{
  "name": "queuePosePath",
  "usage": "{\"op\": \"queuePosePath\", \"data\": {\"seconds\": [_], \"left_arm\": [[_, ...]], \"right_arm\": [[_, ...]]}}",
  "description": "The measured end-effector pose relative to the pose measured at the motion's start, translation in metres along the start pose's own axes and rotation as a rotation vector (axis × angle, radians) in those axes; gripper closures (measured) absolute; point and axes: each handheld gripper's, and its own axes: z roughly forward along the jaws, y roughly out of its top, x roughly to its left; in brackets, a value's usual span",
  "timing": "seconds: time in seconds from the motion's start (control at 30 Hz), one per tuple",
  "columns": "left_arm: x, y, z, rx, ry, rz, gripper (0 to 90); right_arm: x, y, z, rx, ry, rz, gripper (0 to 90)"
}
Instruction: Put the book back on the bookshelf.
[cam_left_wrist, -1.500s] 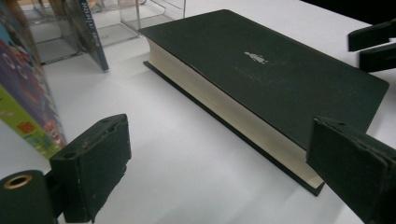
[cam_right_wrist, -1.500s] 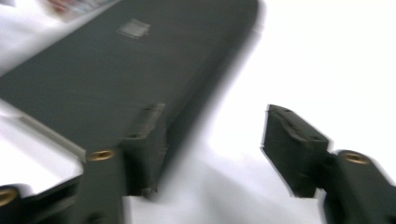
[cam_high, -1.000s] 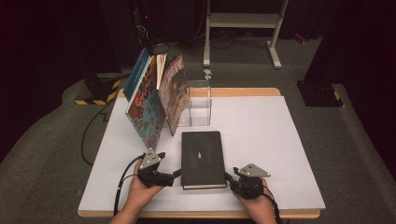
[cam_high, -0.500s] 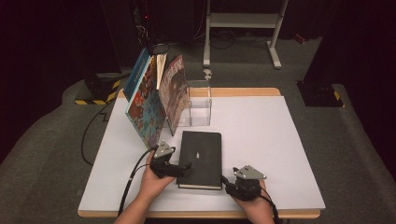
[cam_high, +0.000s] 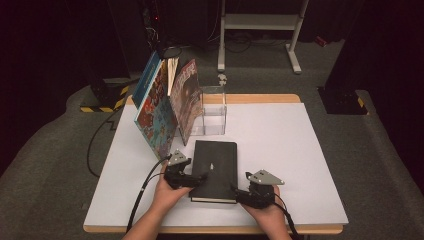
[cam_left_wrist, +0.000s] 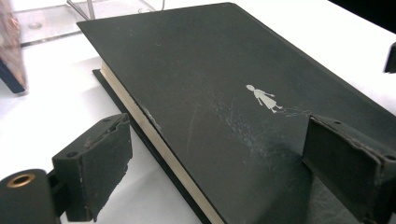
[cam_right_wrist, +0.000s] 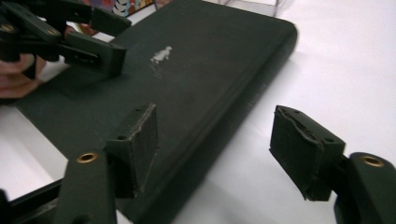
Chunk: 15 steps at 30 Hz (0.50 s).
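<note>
Straddling black book (cam_high: 215, 169), tongs (cam_high: 199, 179) agape

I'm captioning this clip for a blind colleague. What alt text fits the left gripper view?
A black hardcover book lies flat on a white table, a small silver figure on its cover. The left gripper straddles the book's page edge with open jaws, one over the cover, one over the table.

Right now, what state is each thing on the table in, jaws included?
Black book: lying flat, closed, cover up.
Left gripper: jaws open, astride the book's page edge.
Right gripper: jaws open, just been opening, astride the book's spine edge.
Picture books: standing, leaning against the stand.
Clear stand: upright, right compartment empty.
</note>
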Motion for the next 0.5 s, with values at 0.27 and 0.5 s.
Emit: {"op": "queuePosePath", "data": {"seconds": [0.27,0.5], "left_arm": [[-0.001,-0.001,0.003,0.006,-0.022,-0.015,11.5],[-0.003,-0.001,0.003,0.0,-0.009,0.002,10.7]], "right_arm": [[0.008,-0.011,0.0,-0.011,0.004,-0.021,28.1],[0.009,-0.014,0.003,0.003,0.02,-0.015,28.3]]}}
